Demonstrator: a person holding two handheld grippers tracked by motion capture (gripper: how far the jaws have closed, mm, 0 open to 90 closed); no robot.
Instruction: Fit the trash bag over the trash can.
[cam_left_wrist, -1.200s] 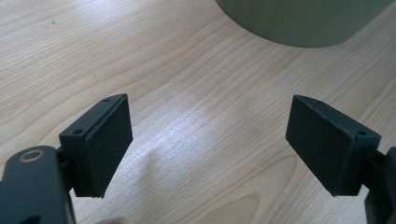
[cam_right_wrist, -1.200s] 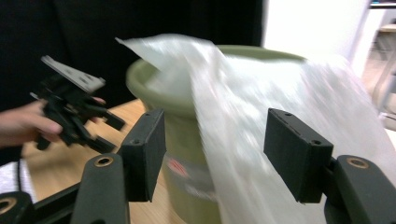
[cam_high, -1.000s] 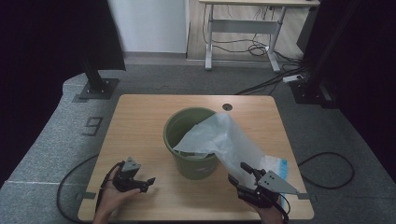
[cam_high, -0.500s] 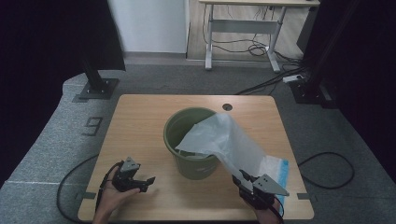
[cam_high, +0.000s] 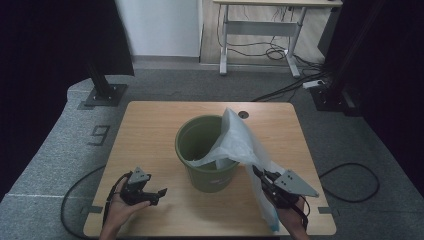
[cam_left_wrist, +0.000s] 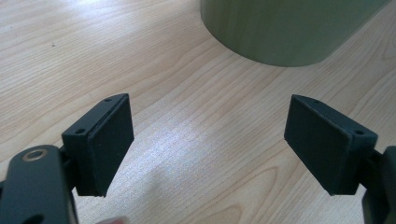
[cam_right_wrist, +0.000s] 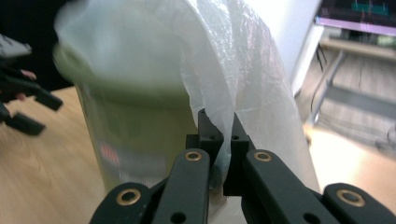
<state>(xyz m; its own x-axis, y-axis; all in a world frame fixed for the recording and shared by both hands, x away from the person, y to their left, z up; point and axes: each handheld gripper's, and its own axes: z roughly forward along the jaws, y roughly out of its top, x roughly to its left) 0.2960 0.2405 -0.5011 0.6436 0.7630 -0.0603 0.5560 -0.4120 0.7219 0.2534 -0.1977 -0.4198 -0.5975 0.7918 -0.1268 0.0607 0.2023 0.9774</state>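
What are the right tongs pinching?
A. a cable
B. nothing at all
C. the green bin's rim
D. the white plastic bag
D: in the right gripper view the right tongs are shut on a fold of the bag, which drapes over the bin.

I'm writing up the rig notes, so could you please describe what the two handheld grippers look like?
Both are black. The left gripper has two flat rectangular jaws with small screw holes and brass-coloured pivot pins. The right gripper has the same black link arms with brass pins, and each carries a grey three-cornered plate and a trailing black cable.
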